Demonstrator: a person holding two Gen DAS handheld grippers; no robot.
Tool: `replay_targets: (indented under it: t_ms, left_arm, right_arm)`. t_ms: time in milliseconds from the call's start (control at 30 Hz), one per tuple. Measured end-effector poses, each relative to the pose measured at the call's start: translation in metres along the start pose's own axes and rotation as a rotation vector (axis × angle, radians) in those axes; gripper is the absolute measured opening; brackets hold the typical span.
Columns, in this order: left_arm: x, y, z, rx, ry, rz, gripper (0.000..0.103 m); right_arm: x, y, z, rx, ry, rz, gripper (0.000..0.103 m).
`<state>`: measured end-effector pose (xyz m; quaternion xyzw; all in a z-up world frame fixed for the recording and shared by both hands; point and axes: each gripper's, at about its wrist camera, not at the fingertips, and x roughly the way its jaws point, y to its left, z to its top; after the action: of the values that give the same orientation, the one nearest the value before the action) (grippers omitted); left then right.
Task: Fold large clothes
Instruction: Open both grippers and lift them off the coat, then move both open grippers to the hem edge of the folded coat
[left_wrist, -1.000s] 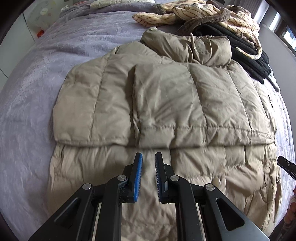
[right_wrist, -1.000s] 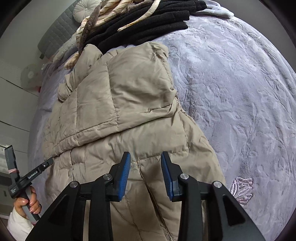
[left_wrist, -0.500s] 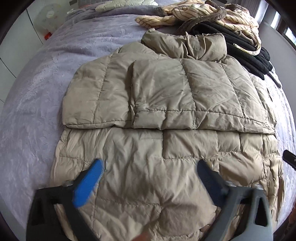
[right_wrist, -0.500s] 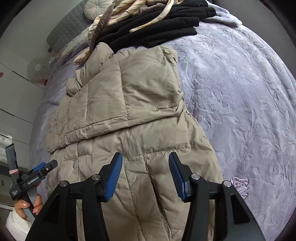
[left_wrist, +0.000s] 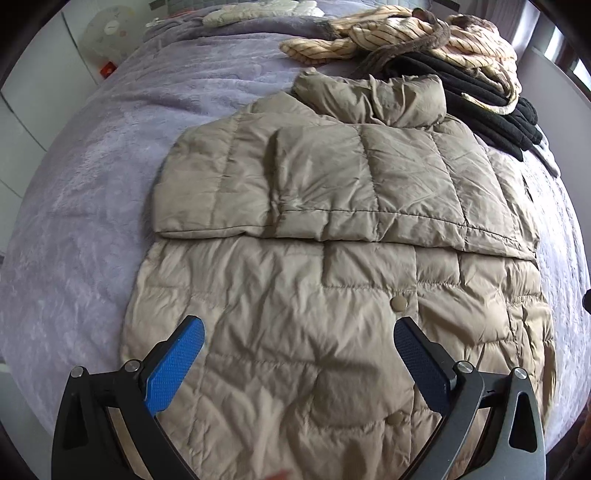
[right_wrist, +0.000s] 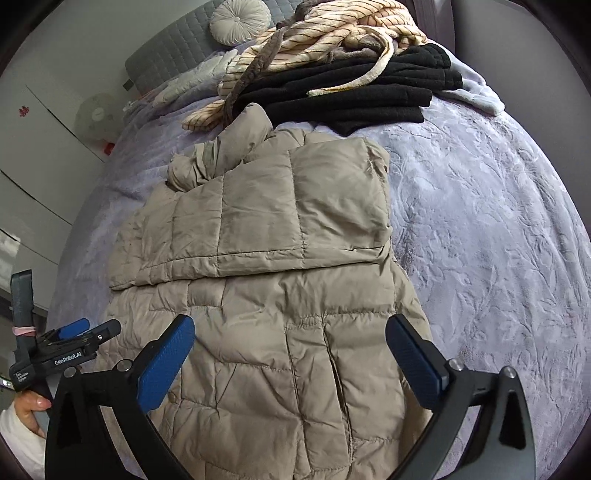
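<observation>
Both tools hang over the near, lower half of the tan puffer jacket (left_wrist: 295, 295), pointing steeply down at it. Going from the left: the left gripper (left_wrist: 297, 350) has its blue pads spread wide with nothing pinched between them, above the jacket's left-centre panels near a snap button (left_wrist: 399, 303). The right gripper (right_wrist: 290, 349) stands just as wide, its jaws having just been opening, and only loose quilting lies under the gap — no fabric is clamped.

The jacket lies on the purple bedspread (right_wrist: 498, 240) with its long axis running away from the grippers: hem nearest, collar (left_wrist: 373, 98) farthest. Its sleeves are folded across the chest, their lower edge forming a straight line across the jacket's middle.

My judgement: the next fold brings the hem up toward the collar, so each gripper takes the hem corner on its own side — both lie back from the pads, partly out of view. Left and right of the jacket the bedspread is open; beyond the collar a black garment pile (right_wrist: 354, 92) and a striped robe (right_wrist: 325, 40) crowd close, limiting overshoot.
</observation>
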<state>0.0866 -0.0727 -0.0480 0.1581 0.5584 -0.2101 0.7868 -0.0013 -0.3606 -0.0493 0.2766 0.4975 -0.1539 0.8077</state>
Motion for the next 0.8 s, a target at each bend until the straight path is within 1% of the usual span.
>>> replay_targets:
  t_ms: [67,167,267,433,567,700,800]
  left_arm:
    - [-0.008,0.005,-0.005,-0.012,0.006,0.013,0.103]
    - [-0.019,0.012,-0.013,-0.024,0.02,0.004,0.103]
    - [-0.031,0.015,-0.021,-0.05,0.035,0.034,0.103]
    - [-0.05,0.021,-0.038,-0.078,0.041,0.015,0.103]
    - [-0.059,0.027,-0.053,-0.074,0.063,-0.002,0.103]
    - [-0.062,0.042,-0.073,-0.068,0.093,-0.009,0.103]
    - [-0.058,0.063,-0.093,-0.081,0.127,-0.035,0.103]
  right_arm:
    - [-0.005,0.004,-0.002,-0.001,0.019,0.002,0.103]
    - [-0.011,0.005,-0.005,0.026,0.047,0.019,0.103]
    - [-0.016,0.001,-0.009,0.077,0.07,0.052,0.103]
    - [-0.023,0.001,-0.024,0.113,0.106,0.073,0.103]
    - [-0.028,0.002,-0.038,0.167,0.137,0.1,0.103]
    - [-0.033,0.006,-0.055,0.225,0.147,0.111,0.103]
    - [-0.035,0.01,-0.071,0.279,0.148,0.133,0.103]
